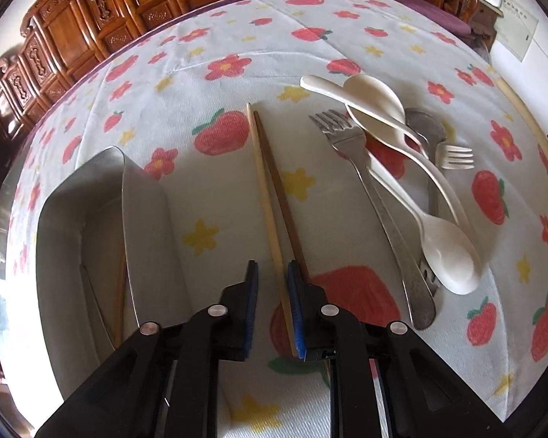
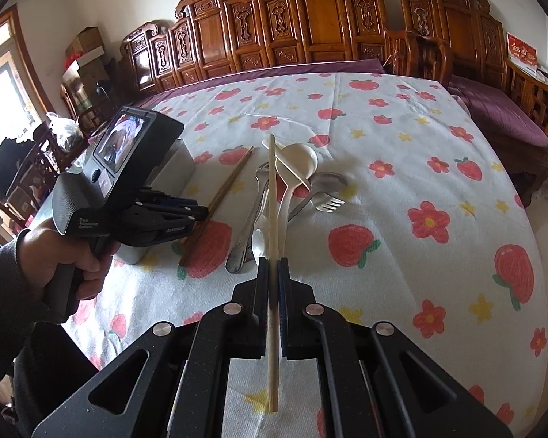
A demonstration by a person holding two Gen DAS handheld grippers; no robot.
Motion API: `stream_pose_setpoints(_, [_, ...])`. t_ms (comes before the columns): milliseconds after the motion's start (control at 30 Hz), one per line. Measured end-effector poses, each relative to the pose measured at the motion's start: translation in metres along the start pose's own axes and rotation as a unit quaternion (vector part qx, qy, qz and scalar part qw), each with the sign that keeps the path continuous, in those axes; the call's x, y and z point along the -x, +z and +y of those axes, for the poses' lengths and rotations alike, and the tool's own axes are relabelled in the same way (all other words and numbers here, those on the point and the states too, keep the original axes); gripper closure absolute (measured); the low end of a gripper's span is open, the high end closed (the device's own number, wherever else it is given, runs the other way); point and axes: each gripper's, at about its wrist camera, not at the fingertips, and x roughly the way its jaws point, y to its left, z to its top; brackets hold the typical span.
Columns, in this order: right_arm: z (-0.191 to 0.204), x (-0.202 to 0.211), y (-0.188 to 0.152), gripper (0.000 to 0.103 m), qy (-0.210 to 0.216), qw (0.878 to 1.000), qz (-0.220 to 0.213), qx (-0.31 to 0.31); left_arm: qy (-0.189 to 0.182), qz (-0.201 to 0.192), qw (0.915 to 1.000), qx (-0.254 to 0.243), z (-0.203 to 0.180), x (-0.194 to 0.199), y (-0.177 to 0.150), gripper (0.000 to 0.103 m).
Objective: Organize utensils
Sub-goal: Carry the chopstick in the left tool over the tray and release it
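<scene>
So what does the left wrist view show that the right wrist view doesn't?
Only the left wrist view looks into the metal container, where a chopstick leans inside, and shows the left gripper with its jaws open around the light chopstick of the pair on the cloth. Only the right wrist view shows the right gripper shut on a pale chopstick, and the hand holding the left device. Both show the chopstick pair, white spoons, forks and floral tablecloth.

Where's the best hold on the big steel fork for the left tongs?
Take the fork by its handle end, from above, left tongs across the handle: that end lies bare on the cloth, while white spoons lie along its neck.
</scene>
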Motion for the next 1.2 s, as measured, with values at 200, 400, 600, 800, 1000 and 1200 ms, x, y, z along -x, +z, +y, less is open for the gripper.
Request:
stream_pose_setpoints(200, [0.003,0.000,-0.001,0.097,-0.004,1.000,0.000,0.007,-0.018,0.001,0.9997,0.016,0.006,-0.002,0.002,0.099])
stream_pose_setpoints(400, [0.008,-0.001,-0.001,0.097,-0.006,1.000,0.000,0.015,-0.013,-0.026,0.9994,0.020,0.012,0.019,-0.007,0.099])
stream_pose_setpoints(600, [0.020,-0.004,0.001,0.097,-0.008,1.000,-0.001,0.024,-0.020,-0.064,0.9973,0.028,0.022,0.056,-0.019,0.099])
stream_pose_setpoints(800, [0.046,-0.005,0.010,0.097,-0.007,0.999,-0.006,0.036,-0.022,-0.085,0.9956,0.034,0.041,0.086,-0.036,0.099])
stream_pose_setpoints(1000, [0.075,-0.001,0.021,0.097,-0.004,0.998,-0.014,0.055,-0.018,-0.103,0.9935,0.044,0.067,0.112,-0.056,0.099])
stream_pose_setpoints(1200, [0.102,0.000,0.025,0.097,0.003,0.997,-0.016,0.072,-0.011,-0.100,0.9934,0.056,0.092,0.115,-0.072,0.099])
